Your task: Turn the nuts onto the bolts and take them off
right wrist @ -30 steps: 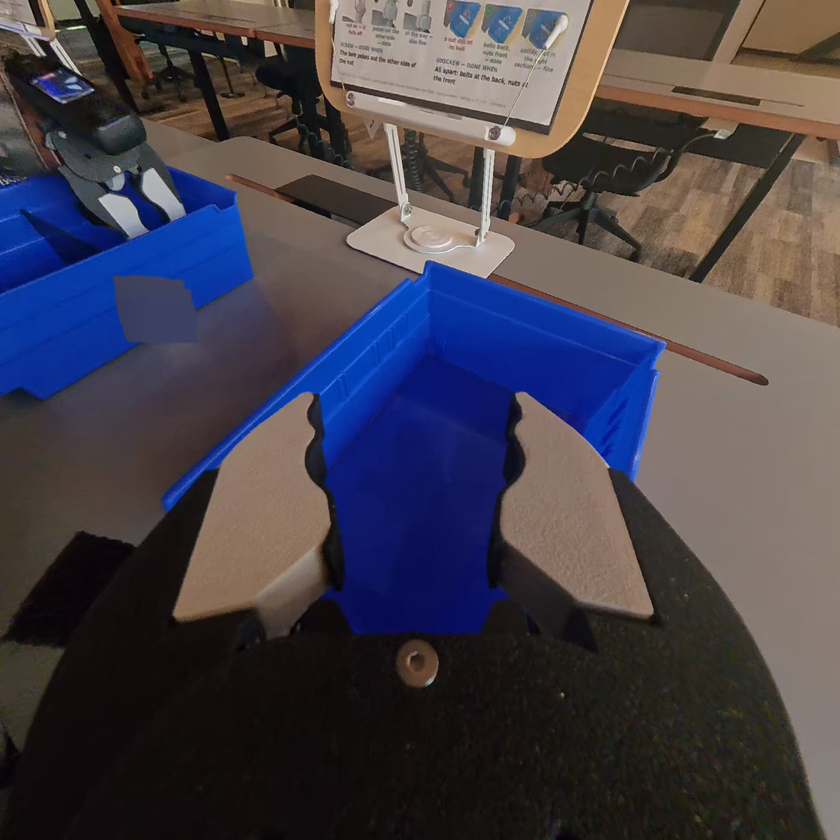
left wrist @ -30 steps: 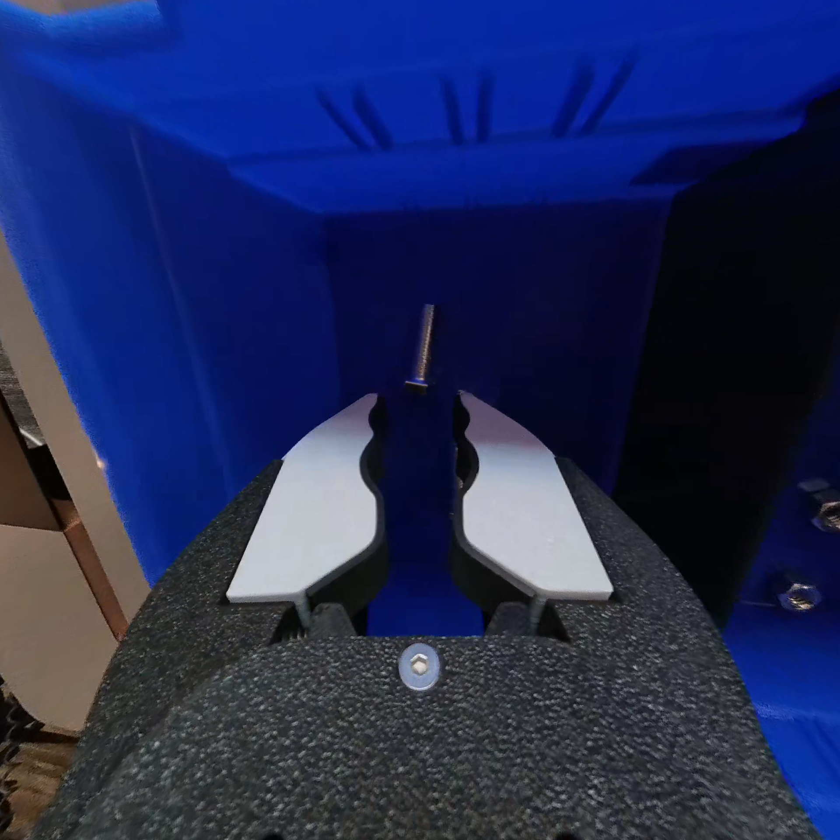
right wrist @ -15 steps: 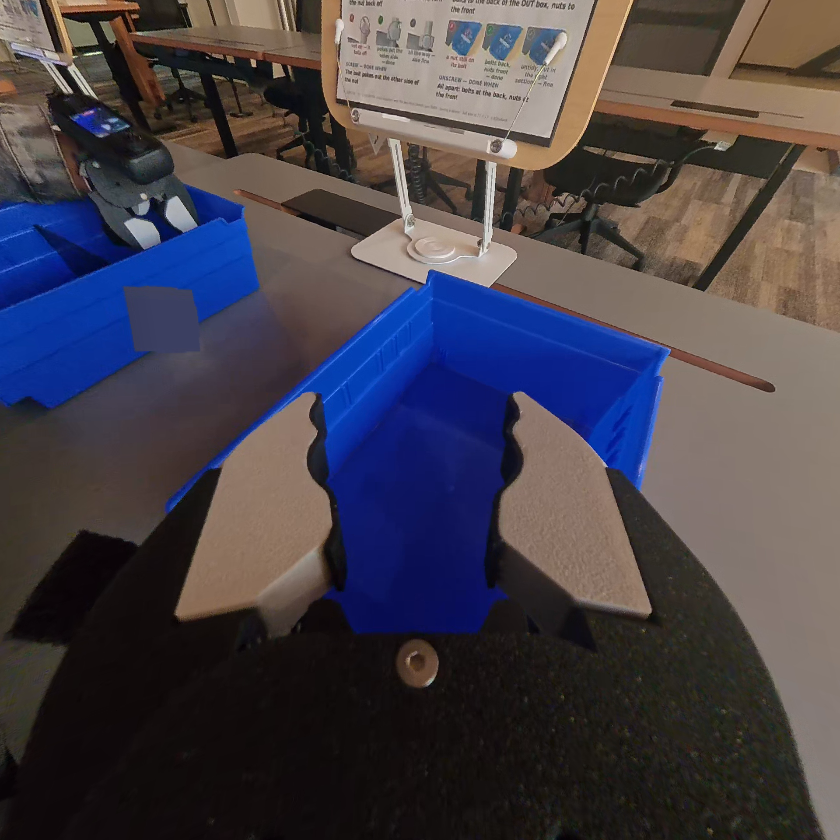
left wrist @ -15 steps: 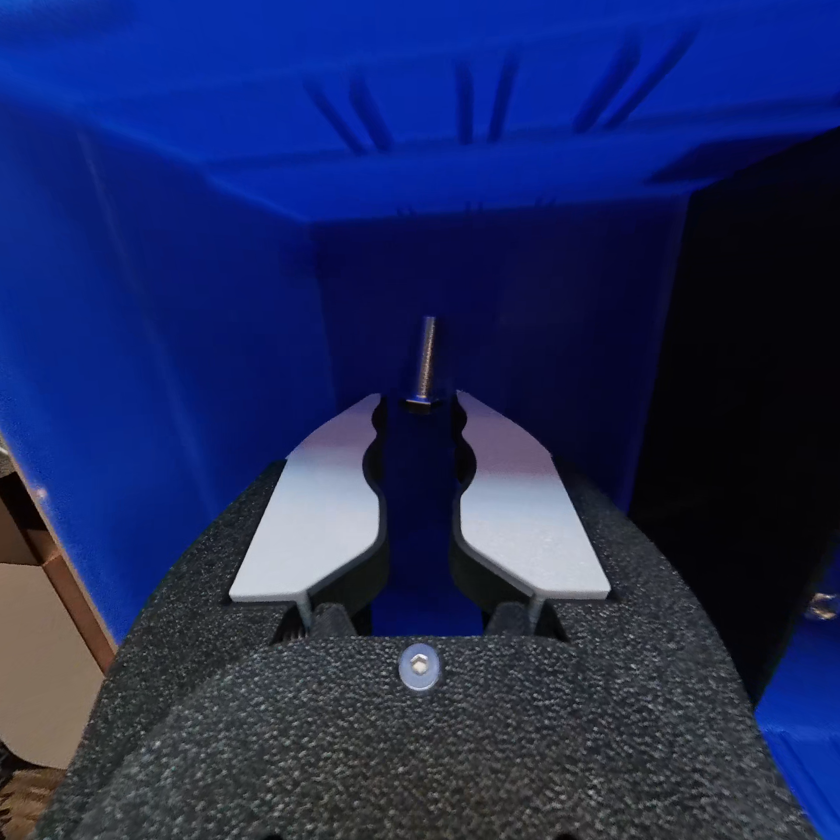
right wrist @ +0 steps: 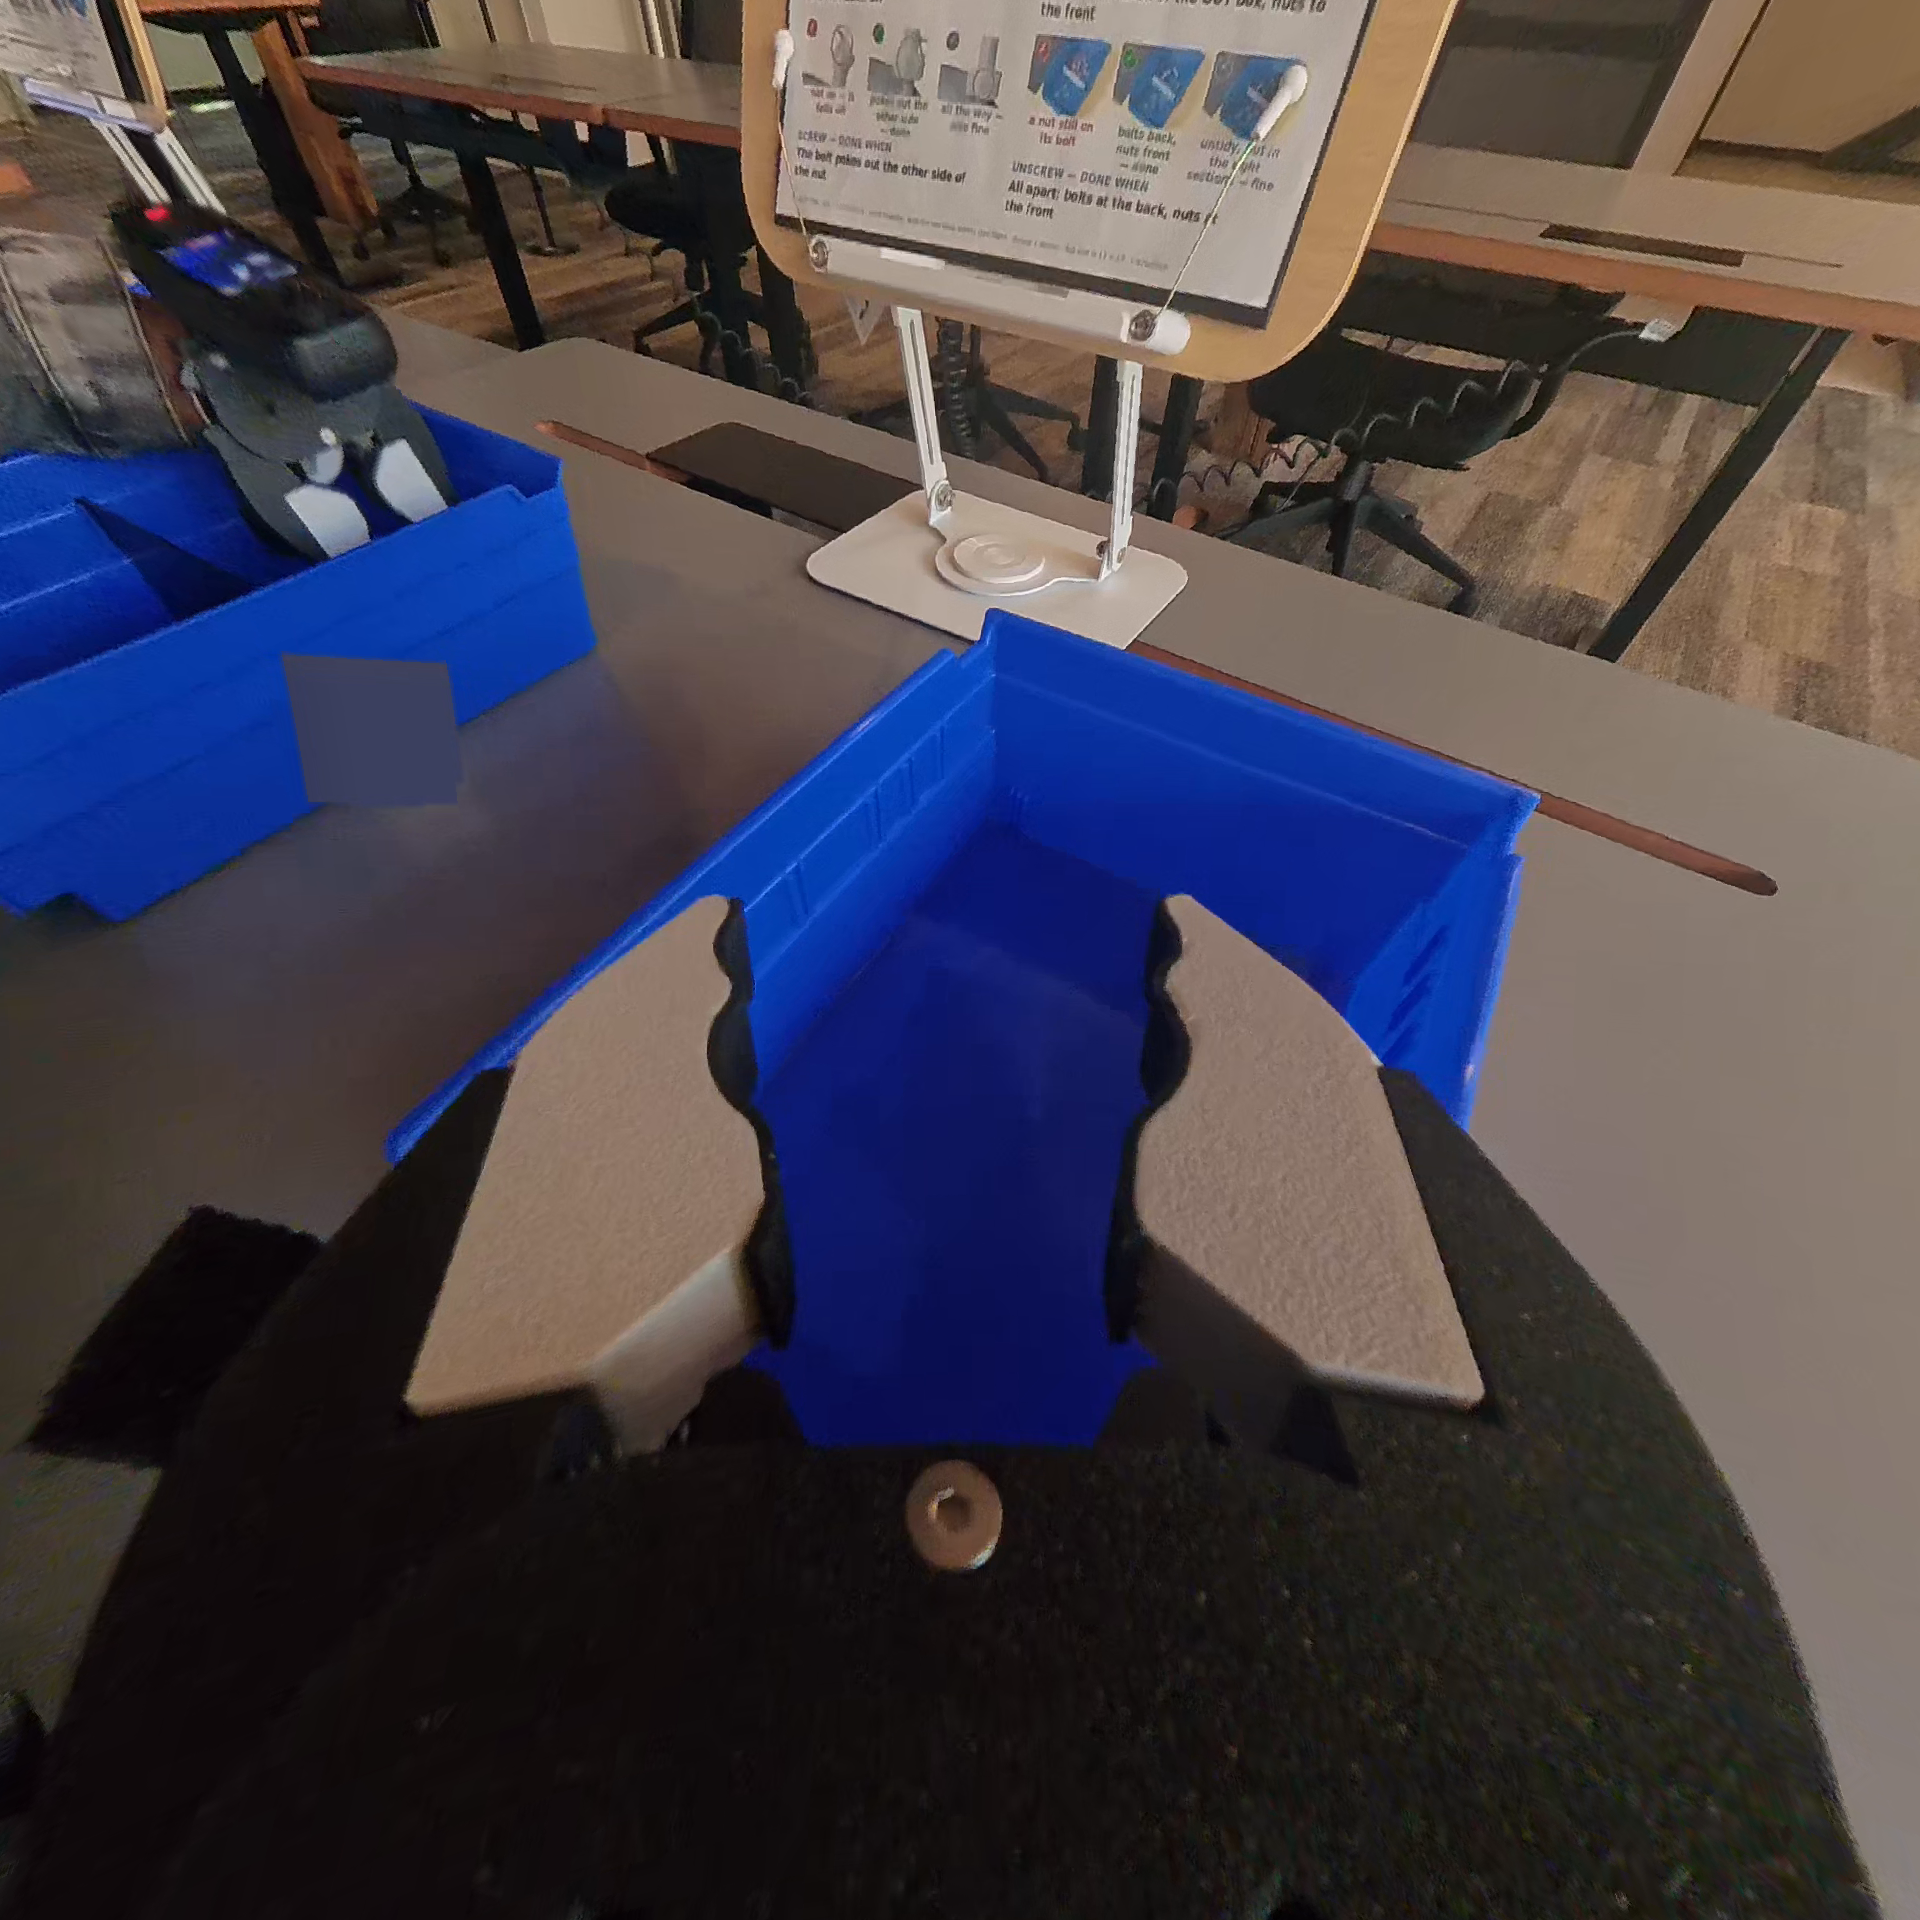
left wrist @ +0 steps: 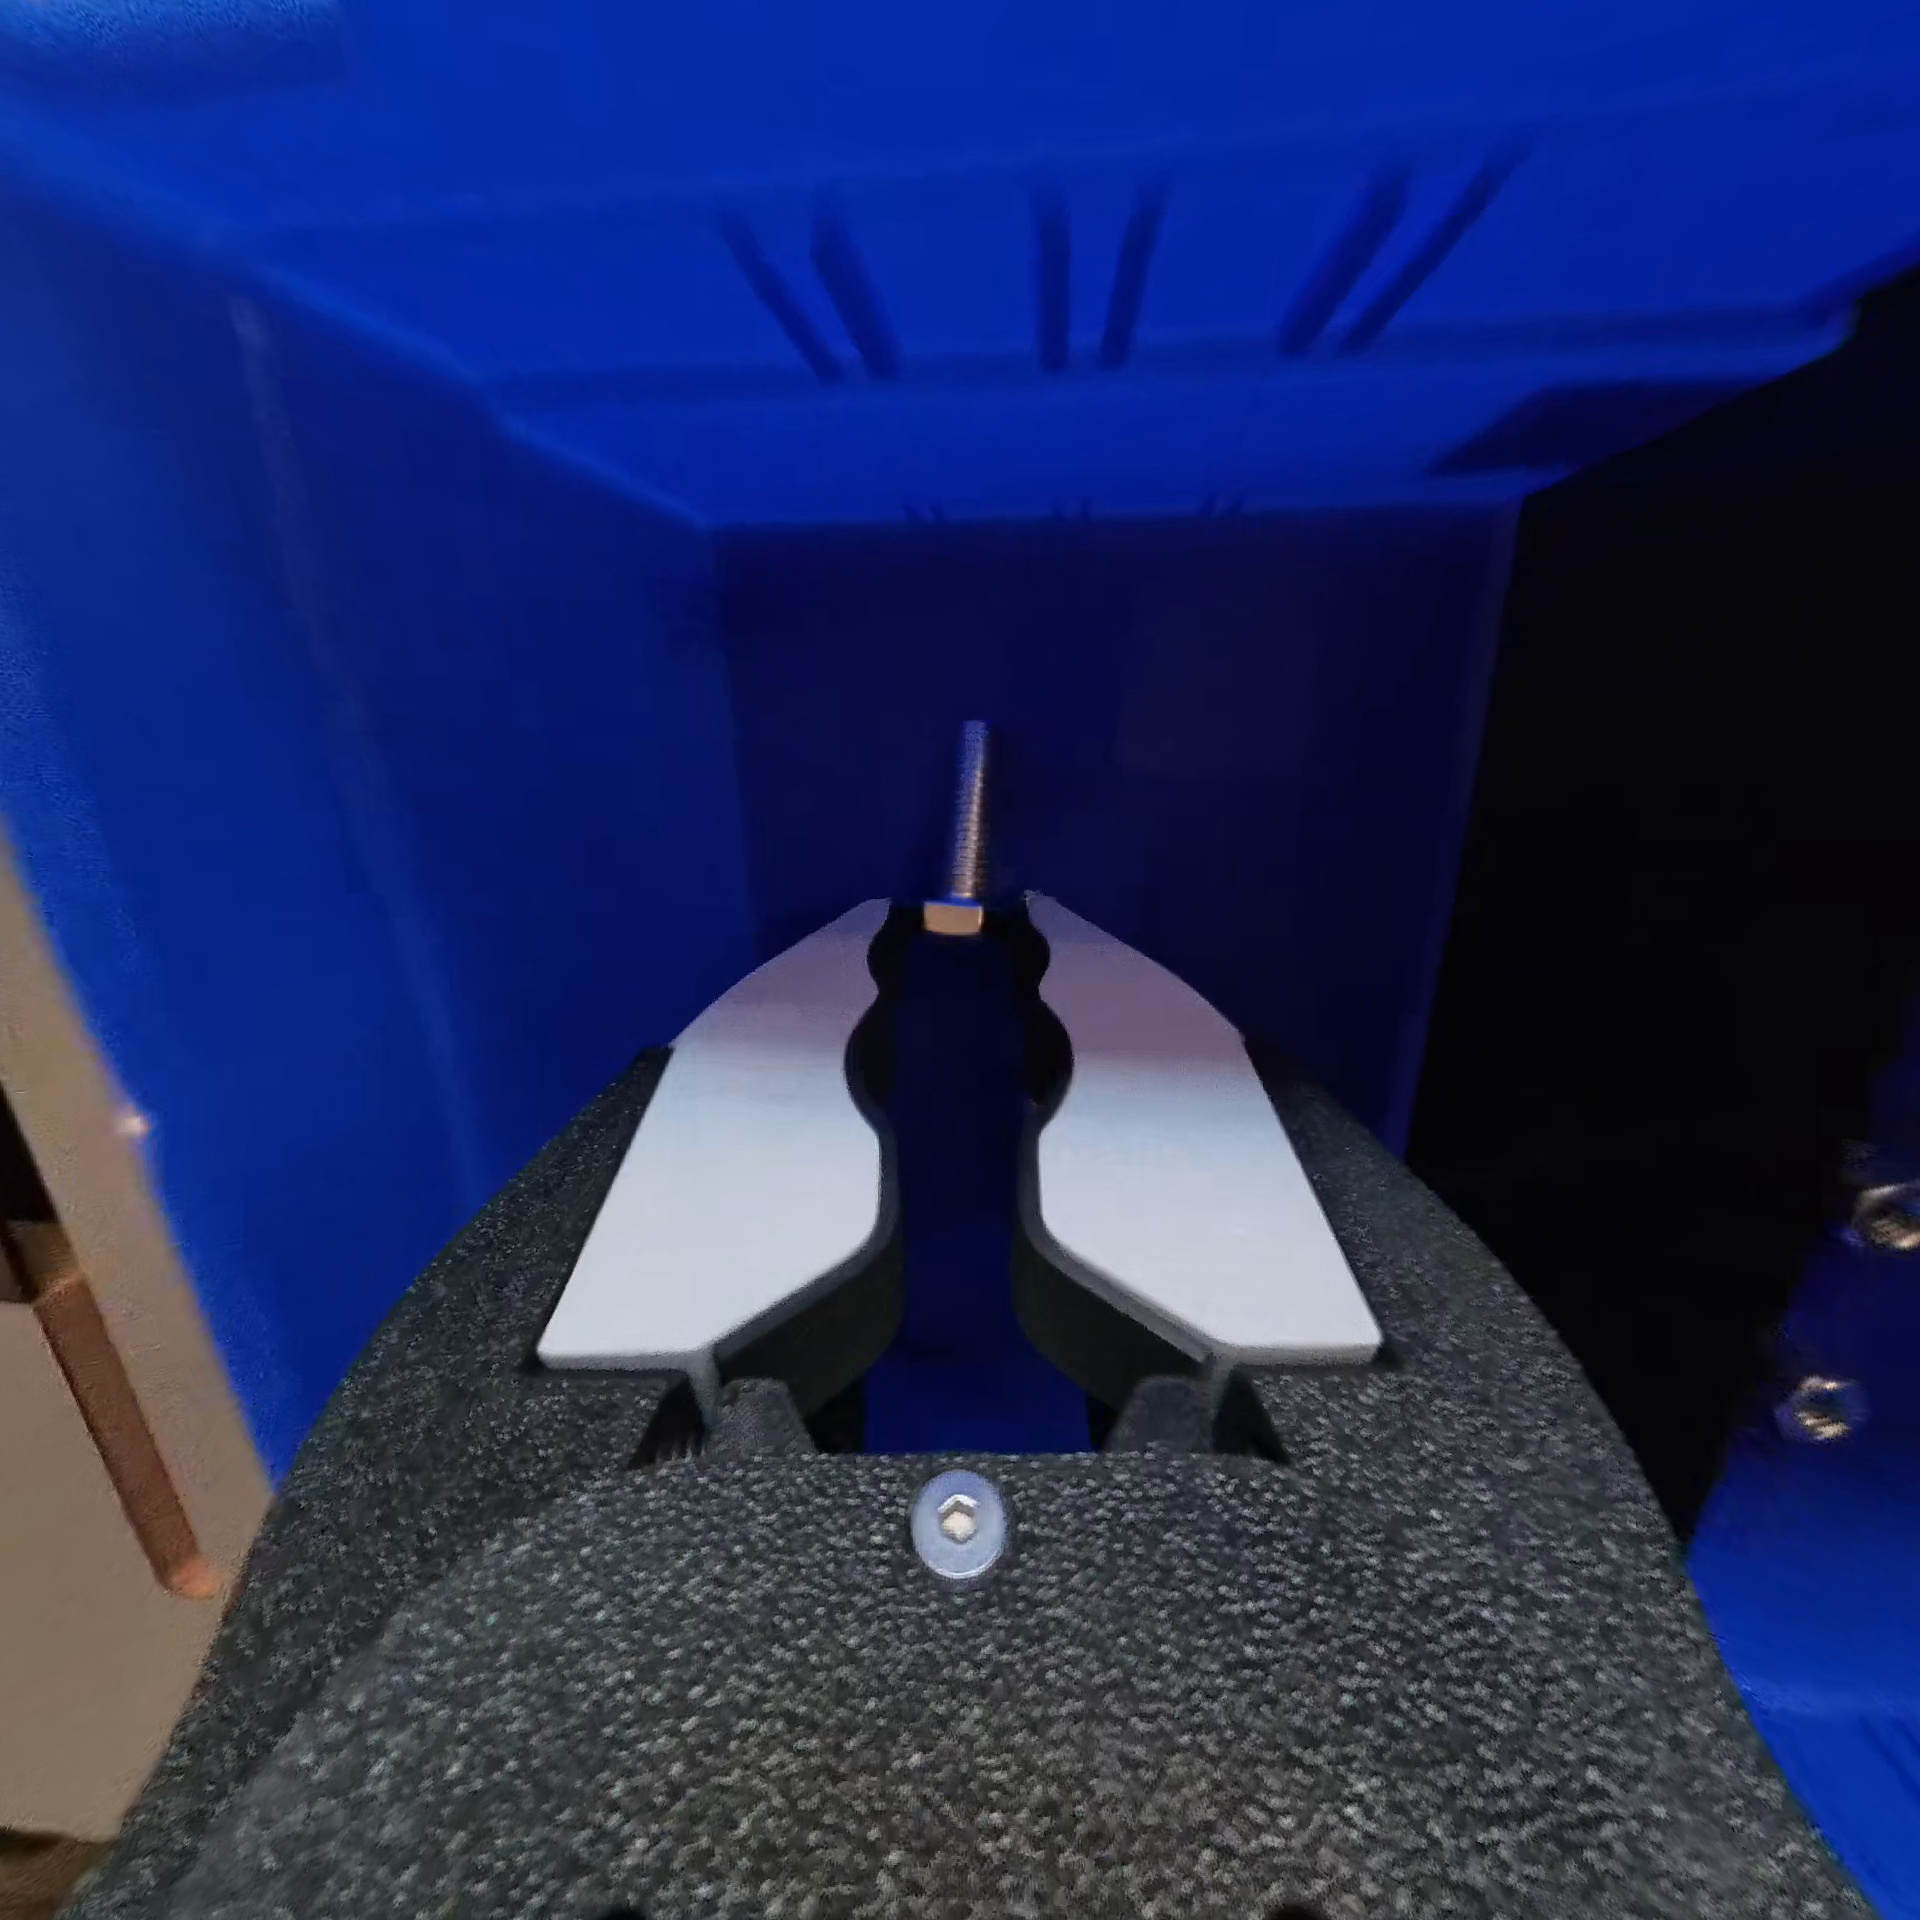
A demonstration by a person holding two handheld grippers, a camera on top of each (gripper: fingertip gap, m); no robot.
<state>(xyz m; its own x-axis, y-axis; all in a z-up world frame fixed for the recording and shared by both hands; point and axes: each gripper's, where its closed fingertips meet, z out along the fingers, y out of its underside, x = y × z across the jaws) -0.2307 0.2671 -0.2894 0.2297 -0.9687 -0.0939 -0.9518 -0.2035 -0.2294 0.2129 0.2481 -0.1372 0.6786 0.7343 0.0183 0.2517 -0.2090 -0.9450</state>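
Observation:
In the left wrist view, a steel bolt [left wrist: 964,821] lies on the floor of a blue bin [left wrist: 416,831], thread pointing away. Its head sits between the tips of my left gripper [left wrist: 958,920], whose jaws stand narrowly apart around it, with a small gap showing beside the head. Two nuts [left wrist: 1820,1408] lie in the neighbouring compartment at the right. In the right wrist view, my right gripper [right wrist: 943,935] is open and empty above a second blue bin [right wrist: 1247,769] with a bare floor. The left gripper also shows there [right wrist: 343,509], dipped into the far-left bin [right wrist: 208,727].
A black divider [left wrist: 1662,831] splits the left bin. Both bins stand on a grey table [right wrist: 1662,1039]. An instruction board on a white stand [right wrist: 997,561] is behind the right bin. Desks and chairs stand beyond the table. Tip to tip, the grippers are about 50 cm apart.
My left gripper has moved forward until the bolt head is between its tips, and its jaws have narrowed. The right gripper stays open and has drifted slightly over its bin.

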